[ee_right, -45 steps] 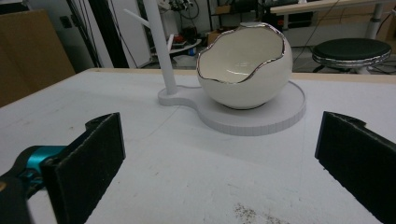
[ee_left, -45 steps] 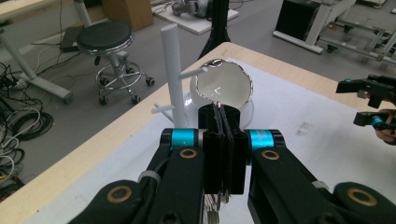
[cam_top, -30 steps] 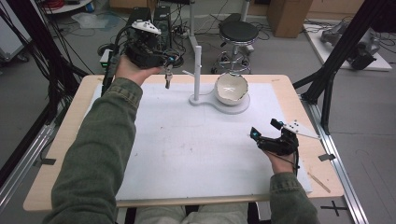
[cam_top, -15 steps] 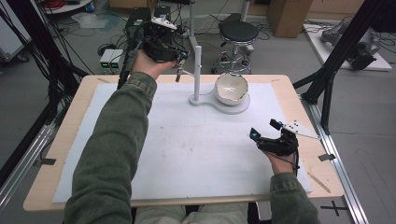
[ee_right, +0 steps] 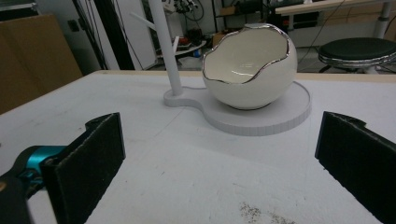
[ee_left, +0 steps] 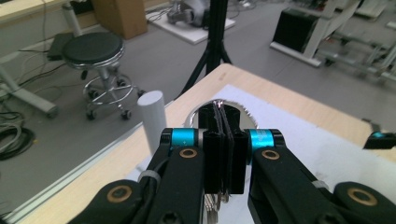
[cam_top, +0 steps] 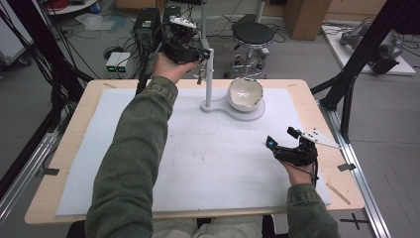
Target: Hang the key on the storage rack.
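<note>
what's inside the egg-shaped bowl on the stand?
Nothing seen: the visible inside of the egg-shaped bowl is plain cream glaze in the right gripper view. Its near wall hides the bottom there, and from the high view the bowl's floor is too small and glary to check.

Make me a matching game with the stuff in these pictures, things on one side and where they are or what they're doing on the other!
Things:
1. left gripper
2. right gripper
3. egg-shaped bowl
4. round stool

Places or states:
A. sits on the white stand's round base
B. jaws wide open, low over the white mat
C. on the floor beyond the table
D. jaws shut, held up beside the top of the white post

Pairs: 1-D, 2-B, 3-A, 4-C
</note>
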A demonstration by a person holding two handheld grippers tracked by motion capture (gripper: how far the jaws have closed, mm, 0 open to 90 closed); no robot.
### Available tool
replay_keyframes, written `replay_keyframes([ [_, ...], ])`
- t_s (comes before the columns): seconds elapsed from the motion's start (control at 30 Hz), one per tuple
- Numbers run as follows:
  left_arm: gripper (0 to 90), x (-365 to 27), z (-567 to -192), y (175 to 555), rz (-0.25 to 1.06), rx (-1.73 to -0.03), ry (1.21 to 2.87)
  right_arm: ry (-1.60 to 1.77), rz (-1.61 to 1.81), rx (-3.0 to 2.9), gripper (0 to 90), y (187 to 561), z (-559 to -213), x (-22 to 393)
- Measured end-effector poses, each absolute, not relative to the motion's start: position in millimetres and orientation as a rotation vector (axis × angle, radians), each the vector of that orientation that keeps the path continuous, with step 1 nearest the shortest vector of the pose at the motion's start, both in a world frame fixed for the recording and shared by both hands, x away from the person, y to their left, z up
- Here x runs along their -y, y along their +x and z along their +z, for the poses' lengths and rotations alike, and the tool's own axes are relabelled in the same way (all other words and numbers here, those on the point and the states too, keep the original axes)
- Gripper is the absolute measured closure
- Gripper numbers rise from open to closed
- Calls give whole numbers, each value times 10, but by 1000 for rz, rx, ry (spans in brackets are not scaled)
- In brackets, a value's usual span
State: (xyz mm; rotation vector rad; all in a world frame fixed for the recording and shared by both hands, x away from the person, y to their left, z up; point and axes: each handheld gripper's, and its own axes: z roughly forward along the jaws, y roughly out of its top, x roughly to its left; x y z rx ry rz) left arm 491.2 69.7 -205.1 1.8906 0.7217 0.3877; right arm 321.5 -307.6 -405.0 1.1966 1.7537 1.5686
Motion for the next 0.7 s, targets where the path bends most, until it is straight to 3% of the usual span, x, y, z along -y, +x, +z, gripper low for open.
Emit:
replay_keyframes([
  [0.7,881,-349,-2262,5103,381,-709,1934,1191,1546,-1753,5,3210,-4060,3073],
])
